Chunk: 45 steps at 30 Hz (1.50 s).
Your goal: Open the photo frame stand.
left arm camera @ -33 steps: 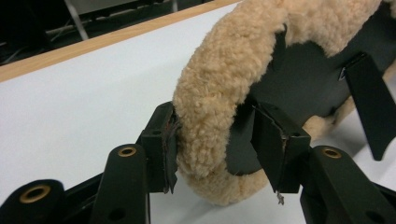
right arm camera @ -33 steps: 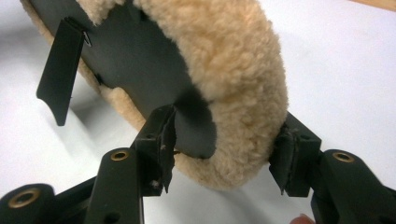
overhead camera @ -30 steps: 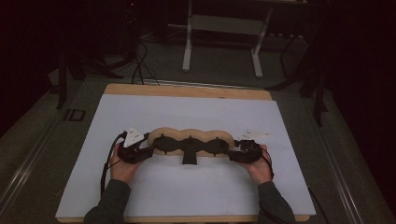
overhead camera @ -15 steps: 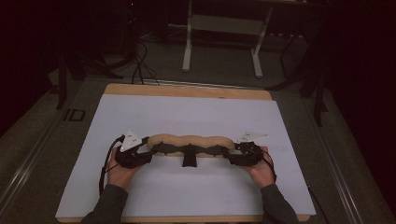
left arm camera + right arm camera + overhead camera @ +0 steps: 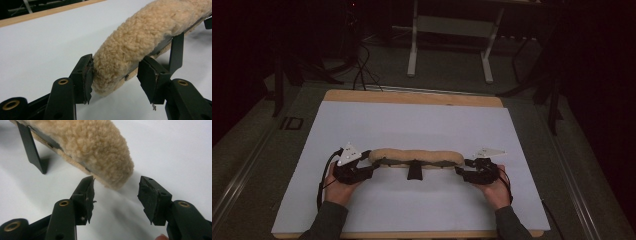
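Note:
A long tan fleece pad [image 5: 417, 156] with a black underside lies across the white sheet, a short black tab [image 5: 413, 172] standing under its middle. My left gripper [image 5: 371, 167] is at its left end. In the left gripper view that fleece end [image 5: 140, 40] sits between the jaws of the left gripper [image 5: 116, 75], which have just been opening; one pad brushes the fleece without squeezing it. My right gripper [image 5: 459, 171] is at the other end. In the right gripper view the right gripper [image 5: 116, 195] stands open, the fleece end [image 5: 95, 147] just beyond its tips.
The white sheet [image 5: 412, 120] covers a wooden board with a bare strip along its far edge. Behind the table stand a white desk frame [image 5: 449, 45] and floor cables [image 5: 362, 70]. A hand holds each gripper near the front edge.
The pad showed a wide lobed face a second ago. It has since tipped down and now lies as a narrow roll on the sheet. Both hands stayed at its ends.

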{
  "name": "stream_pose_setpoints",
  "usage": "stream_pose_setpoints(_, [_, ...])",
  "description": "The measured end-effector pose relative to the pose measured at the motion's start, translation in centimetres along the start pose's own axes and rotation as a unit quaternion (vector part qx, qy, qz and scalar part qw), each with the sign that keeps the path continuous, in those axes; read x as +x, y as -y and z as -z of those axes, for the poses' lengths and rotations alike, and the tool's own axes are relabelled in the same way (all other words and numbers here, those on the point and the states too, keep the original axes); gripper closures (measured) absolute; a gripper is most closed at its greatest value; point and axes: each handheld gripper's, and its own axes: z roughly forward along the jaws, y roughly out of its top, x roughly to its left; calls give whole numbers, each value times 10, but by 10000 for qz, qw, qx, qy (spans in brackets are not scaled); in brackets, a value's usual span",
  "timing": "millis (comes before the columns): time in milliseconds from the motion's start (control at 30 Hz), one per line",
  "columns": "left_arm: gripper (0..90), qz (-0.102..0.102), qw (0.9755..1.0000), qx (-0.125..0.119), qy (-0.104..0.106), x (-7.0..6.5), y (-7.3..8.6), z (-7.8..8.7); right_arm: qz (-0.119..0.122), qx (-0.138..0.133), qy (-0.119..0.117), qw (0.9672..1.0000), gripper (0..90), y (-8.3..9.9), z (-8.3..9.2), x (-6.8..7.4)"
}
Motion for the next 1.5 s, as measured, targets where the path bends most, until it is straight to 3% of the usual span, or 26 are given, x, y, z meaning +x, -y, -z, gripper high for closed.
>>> stream_pose_setpoints(200, [476, 55, 10000, 10, -28, -1, 1, 1, -3, -54, -52, 10000, 447, 1, 1, 4])
stream_pose_setpoints(300, [478, 238, 9997, 30, 46, 3, 2, 2, 14, -29, -27, 10000, 445, 1, 1, 4])
stream_pose_setpoints(600, [472, 297, 9995, -35, 42, 2, 1, 7, 7, 131, -170, 9998, 480, 0, 0, 7])
stream_pose_setpoints(933, [461, 374, 9989, -231, 138, 4, -1, 15, 14, 142, -436, 9989, 372, -1, 0, 9])
stream_pose_setpoints(1067, [459, 366, 9989, -274, 123, 5, -2, 18, 33, 167, -419, 9990, 360, -2, 0, 10])
stream_pose_setpoints(1200, [459, 388, 9986, -350, 129, 5, -4, 21, 18, 218, -346, 9992, 377, -1, -1, 10])
stream_pose_setpoints(1300, [461, 605, 9961, -576, 282, 9, -9, 27, 48, 296, -302, 9991, 469, 0, 0, 10])
stream_pose_setpoints(1500, [460, 641, 9950, -693, 315, 12, -18, 35, 52, 345, -340, 9988, 507, 1, 0, 10])
